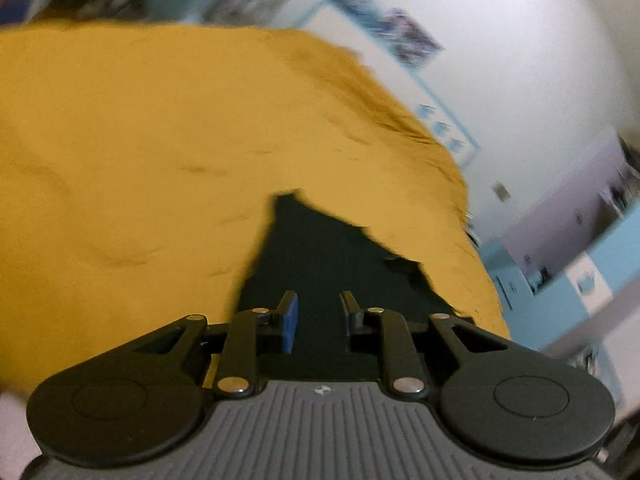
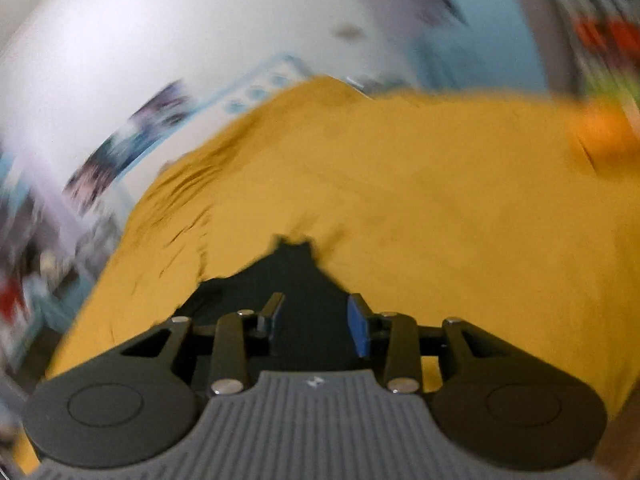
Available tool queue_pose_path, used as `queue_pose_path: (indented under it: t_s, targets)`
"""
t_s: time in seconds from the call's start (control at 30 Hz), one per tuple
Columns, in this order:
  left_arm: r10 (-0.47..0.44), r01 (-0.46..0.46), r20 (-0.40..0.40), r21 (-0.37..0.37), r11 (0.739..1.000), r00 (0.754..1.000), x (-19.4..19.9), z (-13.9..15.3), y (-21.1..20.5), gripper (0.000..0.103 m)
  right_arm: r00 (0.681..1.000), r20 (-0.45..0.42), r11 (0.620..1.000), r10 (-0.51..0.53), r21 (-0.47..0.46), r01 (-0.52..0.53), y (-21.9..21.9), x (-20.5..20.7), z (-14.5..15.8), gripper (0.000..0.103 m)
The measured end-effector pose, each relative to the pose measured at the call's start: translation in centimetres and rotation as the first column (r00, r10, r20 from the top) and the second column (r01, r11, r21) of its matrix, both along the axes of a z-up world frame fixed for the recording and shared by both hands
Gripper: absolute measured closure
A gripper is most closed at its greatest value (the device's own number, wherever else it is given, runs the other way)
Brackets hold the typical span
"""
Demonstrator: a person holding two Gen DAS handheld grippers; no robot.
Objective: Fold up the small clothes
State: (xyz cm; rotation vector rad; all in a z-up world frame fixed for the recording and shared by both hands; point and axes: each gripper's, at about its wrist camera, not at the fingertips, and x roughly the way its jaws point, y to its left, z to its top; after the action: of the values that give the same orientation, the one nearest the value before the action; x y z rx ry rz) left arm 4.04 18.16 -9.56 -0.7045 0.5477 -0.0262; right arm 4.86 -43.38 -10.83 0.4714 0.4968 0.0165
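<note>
A mustard-yellow garment fills the left wrist view, lifted and stretched out in front of the camera. My left gripper has its fingers drawn together, and their dark tips meet at a pinched fold of the cloth. The same garment fills the right wrist view. My right gripper is likewise drawn together on a bunched edge of it. The fingertips of both are hidden by the cloth. Both views are blurred by motion.
A white wall with a blue-framed strip of pictures lies beyond the cloth. Pale blue furniture stands at the right of the left view. Red and green blurred items show at the right view's top right.
</note>
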Motion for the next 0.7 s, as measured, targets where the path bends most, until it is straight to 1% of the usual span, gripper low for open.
queue_pose_path:
  t_s: [0.03,0.07,0.13,0.17,0.2,0.23,0.27,0.37,0.43,0.47,0.5,0.53,0.6,0.63,0.67,0.7]
  targets:
    - [-0.047,0.047,0.020,0.016,0.999,0.999,0.8,0.4,-1.7,0.069,0.999,0.018,0.998,0.051,-0.045,-0.050,2.0,0.3,0.7,0.071]
    - [-0.088,0.087,0.031,0.025,0.996,0.996,1.9,0.7,-3.2,0.059,0.991,0.035,0.989,0.126,-0.076,-0.123,4.6,0.4,1.2,0.071]
    - [-0.117,0.115,0.039,0.043,0.992,0.992,3.9,0.4,-6.6,0.057,0.968,0.055,0.968,0.244,-0.080,-0.240,8.8,0.4,1.3,0.072]
    - [-0.124,0.122,0.042,0.048,0.991,0.991,4.7,0.0,-7.9,0.057,0.951,0.053,0.951,0.304,-0.077,-0.300,11.3,0.5,1.0,0.072]
    - [-0.135,0.133,0.036,0.046,0.990,0.990,5.7,-0.7,-9.2,0.057,0.939,0.050,0.938,0.341,-0.080,-0.337,13.1,0.5,0.6,0.072]
    - [-0.145,0.144,0.023,0.039,0.989,0.989,6.5,-1.4,-10.2,0.057,0.926,0.045,0.924,0.375,-0.093,-0.370,15.1,0.5,0.0,0.076]
    - [-0.158,0.157,0.008,0.030,0.987,0.987,7.3,-2.2,-11.1,0.057,0.915,0.040,0.910,0.401,-0.130,-0.393,17.2,0.3,-0.8,0.078]
    - [-0.179,0.181,-0.061,0.032,0.983,0.982,8.8,-4.6,-12.3,0.057,0.897,-0.003,0.874,0.443,-0.223,-0.432,20.9,0.2,-3.2,0.079]
    - [-0.172,0.176,-0.119,0.025,0.984,0.978,8.8,-6.1,-12.0,0.058,0.894,-0.040,0.861,0.447,-0.250,-0.442,21.8,0.5,-4.8,0.079]
    - [-0.166,0.169,-0.128,0.018,0.985,0.978,8.8,-6.6,-11.7,0.062,0.894,-0.065,0.861,0.444,-0.247,-0.445,21.7,0.8,-5.5,0.079]
    - [-0.159,0.161,-0.126,0.011,0.987,0.979,8.3,-7.0,-11.2,0.071,0.896,-0.084,0.864,0.436,-0.238,-0.443,21.4,1.2,-6.0,0.081]
    - [-0.143,0.145,-0.125,0.002,0.989,0.982,8.0,-7.2,-10.6,0.074,0.901,-0.097,0.871,0.422,-0.231,-0.433,20.6,1.3,-6.6,0.083]
    - [-0.099,0.099,-0.116,-0.012,0.995,0.988,6.9,-7.0,-8.5,0.075,0.915,-0.088,0.879,0.393,-0.258,-0.402,18.7,1.1,-7.0,0.083]
    - [-0.069,0.069,-0.112,-0.002,0.998,0.991,6.4,-6.7,-7.4,0.075,0.926,-0.081,0.880,0.370,-0.290,-0.377,18.0,1.1,-7.1,0.083]
    - [-0.037,0.039,-0.117,0.012,0.999,0.992,5.8,-6.5,-6.3,0.075,0.938,-0.078,0.883,0.337,-0.321,-0.344,16.3,1.0,-7.1,0.083]
    - [-0.013,0.015,-0.125,0.020,1.000,0.992,5.2,-6.5,-5.0,0.075,0.948,-0.079,0.888,0.307,-0.335,-0.315,15.1,1.7,-7.4,0.083]
